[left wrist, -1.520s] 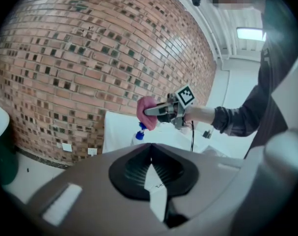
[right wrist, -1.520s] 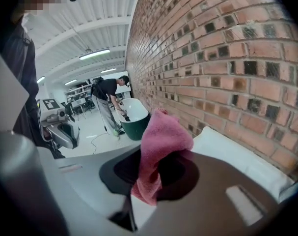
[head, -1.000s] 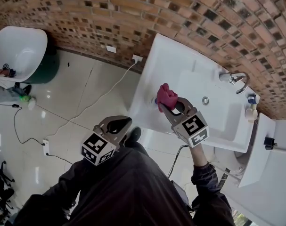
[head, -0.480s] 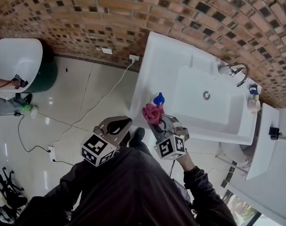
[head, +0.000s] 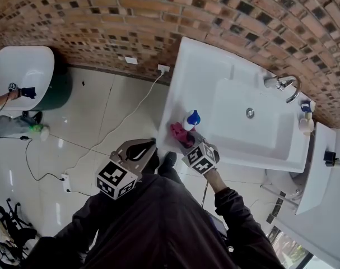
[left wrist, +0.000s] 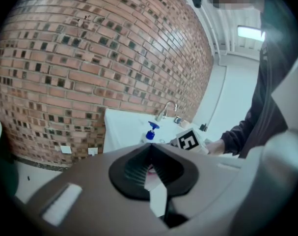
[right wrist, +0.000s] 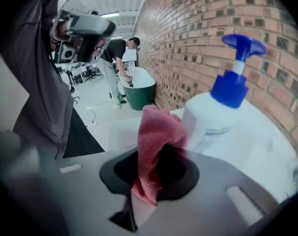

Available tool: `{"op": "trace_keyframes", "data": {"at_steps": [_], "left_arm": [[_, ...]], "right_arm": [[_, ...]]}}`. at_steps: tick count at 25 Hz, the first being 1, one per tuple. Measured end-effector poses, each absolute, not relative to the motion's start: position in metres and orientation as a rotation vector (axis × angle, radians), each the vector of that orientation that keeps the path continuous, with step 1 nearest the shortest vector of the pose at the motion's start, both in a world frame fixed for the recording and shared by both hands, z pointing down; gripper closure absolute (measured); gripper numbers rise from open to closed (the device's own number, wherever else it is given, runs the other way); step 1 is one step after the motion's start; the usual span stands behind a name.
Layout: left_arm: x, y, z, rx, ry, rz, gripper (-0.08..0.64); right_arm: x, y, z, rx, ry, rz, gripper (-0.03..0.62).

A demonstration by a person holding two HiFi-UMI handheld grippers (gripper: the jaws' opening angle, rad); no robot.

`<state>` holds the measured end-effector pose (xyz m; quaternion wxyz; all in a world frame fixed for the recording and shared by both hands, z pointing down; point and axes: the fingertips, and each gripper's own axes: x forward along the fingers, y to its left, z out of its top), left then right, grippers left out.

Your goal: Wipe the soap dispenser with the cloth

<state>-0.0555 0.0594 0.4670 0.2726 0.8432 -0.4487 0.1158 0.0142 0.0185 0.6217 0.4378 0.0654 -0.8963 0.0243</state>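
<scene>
Lowering from above the basin, the right tool (head: 185,138) is now sitting at the near left corner of the white surface (head: 198,66), and the soap dispenser (head: 191,119), which the cloth was covering a second ago, is showing in the head view. That tool is clamping shut on the pink cloth (head: 178,131). In the right tool view, the cloth (right wrist: 156,136) is sticking up between the closed jaws of the right tool (right wrist: 148,183). Its bunched top is pressing against the left side of the soap dispenser (right wrist: 212,117).

The dispenser is standing upright on the surface, just left of the basin, with its long axis running straight up and down. Its white bottle is sitting below and its blue pump head is pointing up. In the right tool view, the pump's spout is pointing toward the brick wall (right wrist: 198,28).

Staying where it was, the left tool (head: 140,148) is hanging off the surface, over the floor (head: 102,116). In its own view the left tool (left wrist: 151,163) is aiming toward the dispenser (left wrist: 149,132), fully shut and gripping nothing.
</scene>
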Motion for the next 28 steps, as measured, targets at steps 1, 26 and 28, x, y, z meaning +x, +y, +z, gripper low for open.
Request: {"op": "trace_keyframes", "data": {"at_steps": [1, 26, 28], "left_arm": [[-0.056, 0.060, 0.467, 2.268, -1.208, 0.311, 0.560], [-0.037, 0.027, 0.496, 2.289, -1.043, 0.401, 0.419], [-0.034, 0.022, 0.504, 2.290, -1.014, 0.427, 0.398]], "right_arm": [[0.013, 0.018, 0.623, 0.161, -2.232, 0.097, 0.525], [0.062, -0.061, 0.564, 0.488, -2.448, 1.109, 0.525], [0.063, -0.059, 0.589, 0.442, -2.359, 1.084, 0.525]]}}
